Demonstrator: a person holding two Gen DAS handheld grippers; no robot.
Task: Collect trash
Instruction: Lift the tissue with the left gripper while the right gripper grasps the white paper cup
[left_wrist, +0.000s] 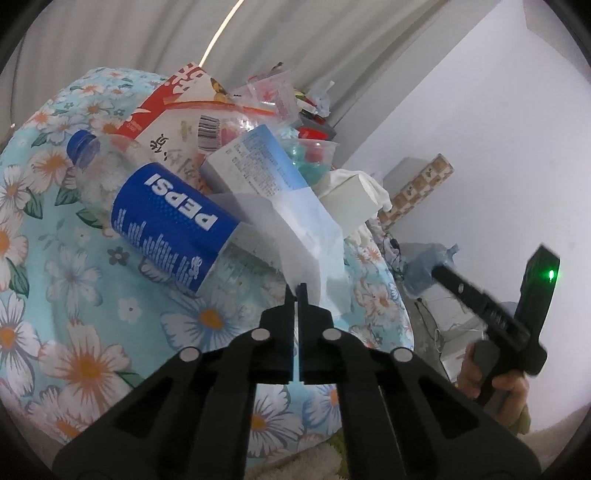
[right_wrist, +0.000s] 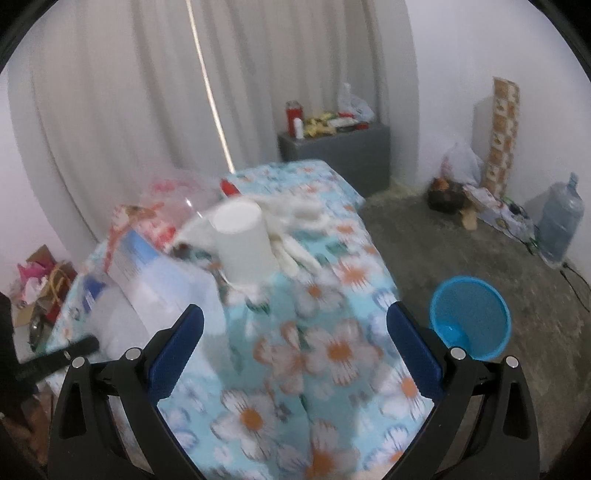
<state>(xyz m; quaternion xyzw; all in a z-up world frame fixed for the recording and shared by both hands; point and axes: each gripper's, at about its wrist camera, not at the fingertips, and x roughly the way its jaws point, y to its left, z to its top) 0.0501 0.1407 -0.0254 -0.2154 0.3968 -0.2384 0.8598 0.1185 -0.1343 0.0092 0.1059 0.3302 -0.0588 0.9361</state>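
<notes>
We saw the left hand-held gripper (left_wrist: 296, 290) closed on the edge of a white plastic bag (left_wrist: 310, 229), lying on the flowered worktop (left_wrist: 85, 295) against the Pepsi bottle (left_wrist: 162, 218). The thin film seemed pinched only at its corner, so it could slip out or drag the bottle. The right hand-held gripper (right_wrist: 295, 325) stood wide and empty above the worktop, and the blue bin (right_wrist: 471, 317) waited on the floor.

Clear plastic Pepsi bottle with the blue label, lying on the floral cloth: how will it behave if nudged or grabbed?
The clear plastic Pepsi bottle looks empty, so probably light. It lies on its side, so a nudge may roll it. Its thin walls would likely buckle under a hard squeeze.
</notes>
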